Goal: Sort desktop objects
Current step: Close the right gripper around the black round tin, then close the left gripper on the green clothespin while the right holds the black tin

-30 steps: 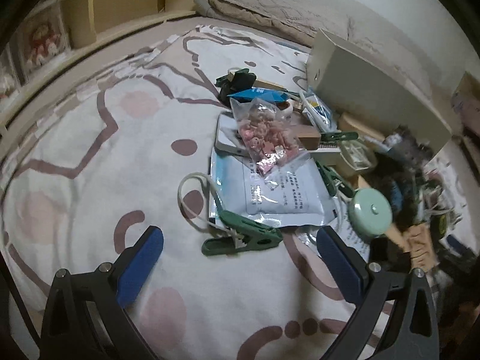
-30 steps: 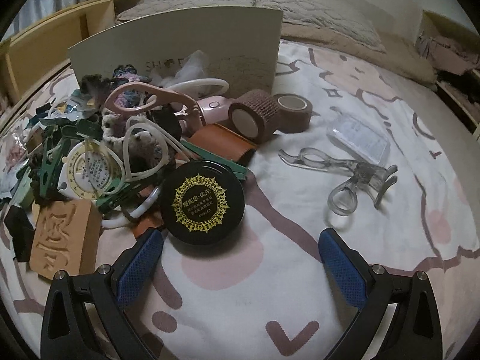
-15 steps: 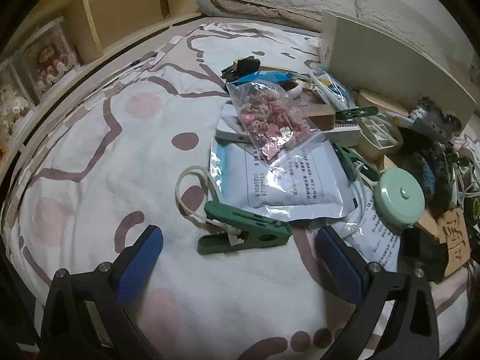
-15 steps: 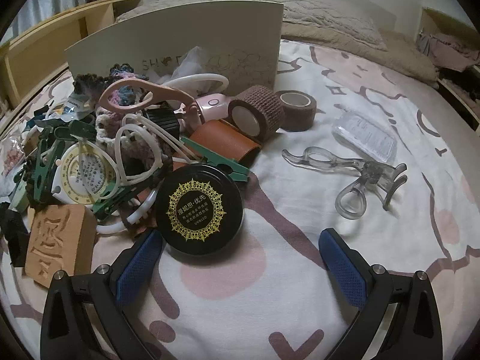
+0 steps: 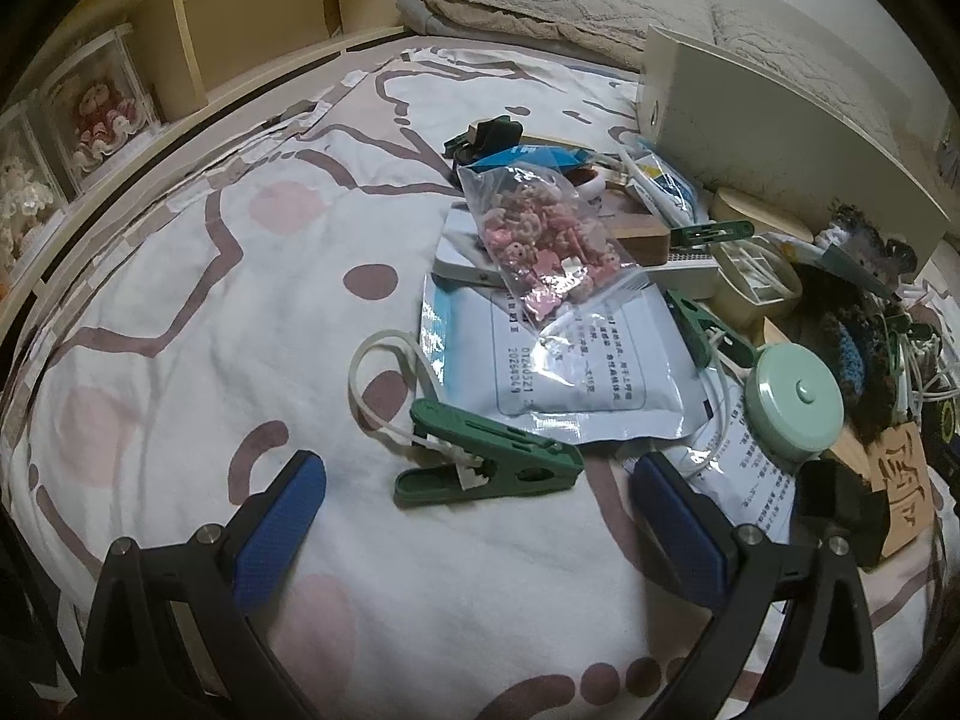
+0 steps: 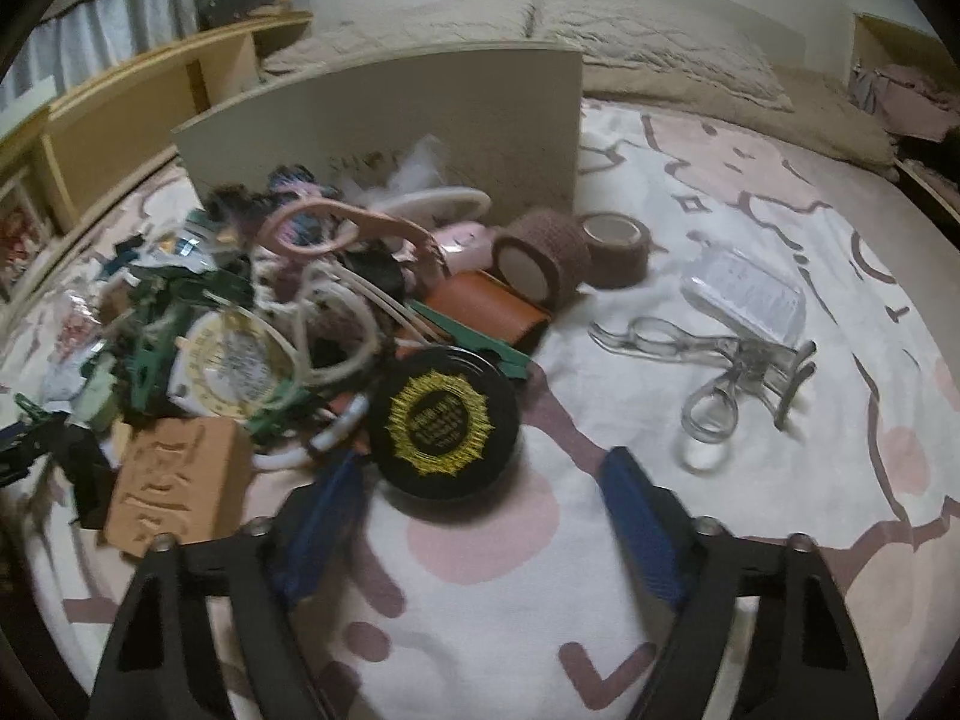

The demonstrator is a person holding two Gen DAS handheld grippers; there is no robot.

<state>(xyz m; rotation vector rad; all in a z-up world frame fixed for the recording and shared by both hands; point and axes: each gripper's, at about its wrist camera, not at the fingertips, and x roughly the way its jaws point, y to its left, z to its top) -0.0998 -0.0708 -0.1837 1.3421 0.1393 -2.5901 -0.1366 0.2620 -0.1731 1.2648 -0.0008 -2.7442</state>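
Since a second ago the right gripper has narrowed its blue pads, and its jaws are closing at this moment with nothing pressed between them yet; the black round tin with the gold emblem lies just ahead of the gap, probably the piece it means to take. Across the wide patterned bedsheet the heap of desktop objects leans against a pale upright board, which acts as a backstop, so most things are stacked on one another and hard to grasp singly. Open sheet spreads to the left of the heap in the left view and to the right of it in the right view, giving room to lay out sorted groups; the wooden shelf edge bounds the far side. Smaller outliers lie apart on bare cloth: a clear eyelash curler and a green clip. Holding nothing, the left gripper hovers wide open just short of that clip.
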